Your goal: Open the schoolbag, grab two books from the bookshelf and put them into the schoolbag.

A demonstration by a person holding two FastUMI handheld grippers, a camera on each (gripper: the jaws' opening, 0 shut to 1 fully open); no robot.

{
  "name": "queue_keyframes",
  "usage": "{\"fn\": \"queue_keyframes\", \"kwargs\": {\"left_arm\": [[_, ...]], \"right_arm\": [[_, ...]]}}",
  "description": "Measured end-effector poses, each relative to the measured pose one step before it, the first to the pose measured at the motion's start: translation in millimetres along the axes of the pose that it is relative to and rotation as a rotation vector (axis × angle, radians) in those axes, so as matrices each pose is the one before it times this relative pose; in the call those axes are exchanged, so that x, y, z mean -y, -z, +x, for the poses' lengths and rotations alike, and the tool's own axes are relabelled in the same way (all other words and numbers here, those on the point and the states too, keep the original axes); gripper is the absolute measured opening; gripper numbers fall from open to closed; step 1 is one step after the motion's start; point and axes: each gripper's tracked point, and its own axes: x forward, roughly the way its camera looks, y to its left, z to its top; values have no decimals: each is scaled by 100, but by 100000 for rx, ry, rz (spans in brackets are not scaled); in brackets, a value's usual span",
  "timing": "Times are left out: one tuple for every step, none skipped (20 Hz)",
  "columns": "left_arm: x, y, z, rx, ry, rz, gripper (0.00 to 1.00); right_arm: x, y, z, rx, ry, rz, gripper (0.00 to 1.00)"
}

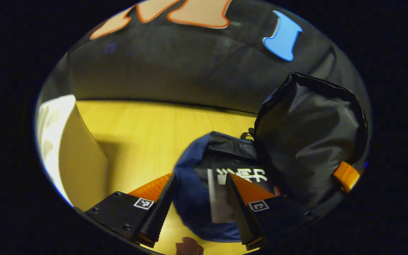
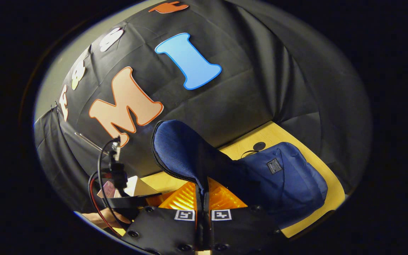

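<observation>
The blue schoolbag [image 1: 190, 166] lies open on the yellow table [image 1: 143, 131]. Inside it rests a dark book [image 1: 220, 202] with white print. My left gripper [image 1: 200, 177] hovers over the bag's mouth, open, its fingers apart above the rim and the book. The black-lined flap [image 1: 306, 141] stands raised at the right. In the right gripper view my right gripper [image 2: 202, 193] is shut on the flap's zipped edge [image 2: 179, 148] and holds it up, while the bag's body [image 2: 289, 177] lies on the table [image 2: 271, 136] to the right.
The white bookshelf [image 1: 69, 159] stands at the table's left end. Black cloth wall runs behind the table. A fingertip [image 1: 190, 246] shows at the bottom of the left gripper view. In the right gripper view the left gripper's cables [image 2: 99, 177] and a hand [image 2: 101, 217] are at lower left.
</observation>
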Motion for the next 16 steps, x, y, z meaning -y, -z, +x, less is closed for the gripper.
{"fn": "queue_keyframes", "kwargs": {"left_arm": [[-1081, -1440, -1237, 3601, -2698, 4994, 84], [-784, -1192, -843, 3710, -2036, 4101, 95], [-775, -1412, -1083, 4343, -1726, 3123, 95], [-733, -1387, -997, 4625, -1255, 2239, 95], [-873, -1403, -849, 4290, -1645, 1938, 95], [-938, -1174, -1085, 3752, -1178, 1729, 95], [-951, -1413, -1026, 3526, -744, 917, 95], [-1009, -1458, -1013, 3719, -757, 132, 94], [-1041, -1337, -1130, 3019, -478, -457, 94], [-942, -1077, -858, 2559, -460, -420, 93], [-1210, -1119, -876, 2169, -458, -361, 92], [-1381, -1201, -828, 1567, -366, -182, 93], [-1363, -989, -652, 815, -971, -136, 93], [-1431, -845, -468, 1361, -1007, -470, 94], [-1400, -891, -409, 927, -990, -676, 94], [-1509, -618, -503, 608, -1103, -850, 94]], "right_arm": [[37, -36, -7, -199, 249, -181, 5], [-44, 8, 56, -176, 270, -39, 5], [22, 70, -43, -82, 271, -119, 5], [0, 17, 25, -110, 317, -398, 3], [105, 80, -57, -32, 342, -394, 5], [5, -34, 27, -108, 329, -235, 5], [-1, 74, -13, -98, 348, -165, 5], [-11, -18, 14, -73, 298, -197, 5], [74, 58, -28, -11, 413, -297, 5], [-78, -74, 20, -28, 285, -223, 3], [69, 56, -23, -92, 469, -283, 3], [2, -15, 76, 6, 445, -291, 3], [14, 55, -28, 55, 361, -360, 4], [67, -98, -19, 111, 609, -228, 3], [-33, -24, -22, 196, 293, 190, 3], [40, -60, 20, 266, 589, 78, 4]]}}
